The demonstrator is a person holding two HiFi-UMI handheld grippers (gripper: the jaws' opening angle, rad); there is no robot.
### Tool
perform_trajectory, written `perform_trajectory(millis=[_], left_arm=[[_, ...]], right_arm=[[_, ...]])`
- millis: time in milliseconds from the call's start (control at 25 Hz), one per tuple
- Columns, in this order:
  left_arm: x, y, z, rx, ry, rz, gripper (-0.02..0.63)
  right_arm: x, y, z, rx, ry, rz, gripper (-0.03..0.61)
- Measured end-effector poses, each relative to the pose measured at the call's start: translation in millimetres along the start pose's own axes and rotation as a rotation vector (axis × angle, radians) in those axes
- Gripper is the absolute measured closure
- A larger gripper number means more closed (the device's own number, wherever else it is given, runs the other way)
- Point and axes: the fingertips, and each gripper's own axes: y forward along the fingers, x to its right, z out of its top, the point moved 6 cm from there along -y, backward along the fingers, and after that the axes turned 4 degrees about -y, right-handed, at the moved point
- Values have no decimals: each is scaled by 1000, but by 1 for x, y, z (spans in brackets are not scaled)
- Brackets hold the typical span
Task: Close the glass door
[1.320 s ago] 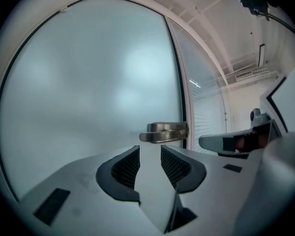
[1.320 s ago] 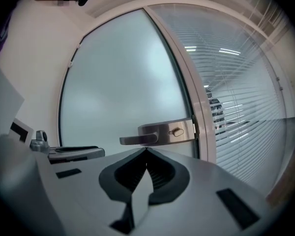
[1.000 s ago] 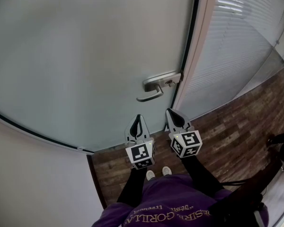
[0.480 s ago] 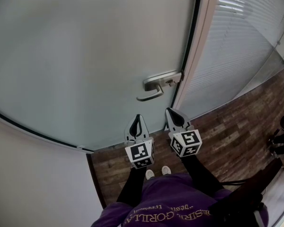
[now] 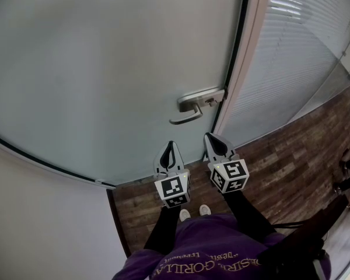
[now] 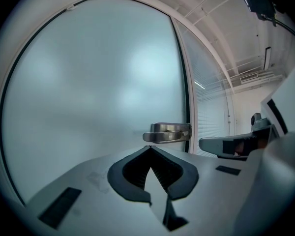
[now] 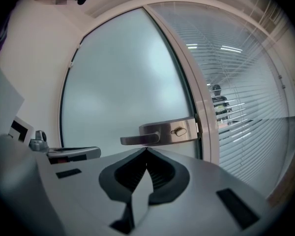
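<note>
The frosted glass door (image 5: 105, 69) stands right in front of the person, and its handle-side edge with the dark seal lies along the pale door frame (image 5: 247, 69). It looks shut. Its metal lever handle (image 5: 189, 111) sticks out level near that edge, with a small thumb-turn on the plate beside it.

Both tools are held low, side by side, pointing at the door below the handle. The left hand-held gripper (image 5: 171, 143) has its jaws pressed together with nothing between them, and it is apart from the handle. The right hand-held gripper (image 5: 209, 136) is likewise pinched closed and empty, with its tip just under the lever and not touching it.

To the right of the frame is a glazed partition with slatted blinds (image 5: 297, 51). Dark wooden floor (image 5: 280, 168) runs underfoot, and pale shoes (image 5: 185, 215) show beneath a purple shirt (image 5: 210, 255).
</note>
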Motion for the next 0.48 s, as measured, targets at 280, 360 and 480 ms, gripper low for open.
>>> perform_trajectory(millis=[280, 360, 480], left_arm=[[0, 0, -2, -7, -3, 1, 614], [0, 0, -2, -9, -6, 0, 614], [1, -1, -2, -9, -5, -1, 614]], right_arm=[[1, 0, -1, -3, 1, 0, 588], [1, 0, -1, -3, 0, -1, 588], [1, 0, -2, -5, 0, -1, 588]])
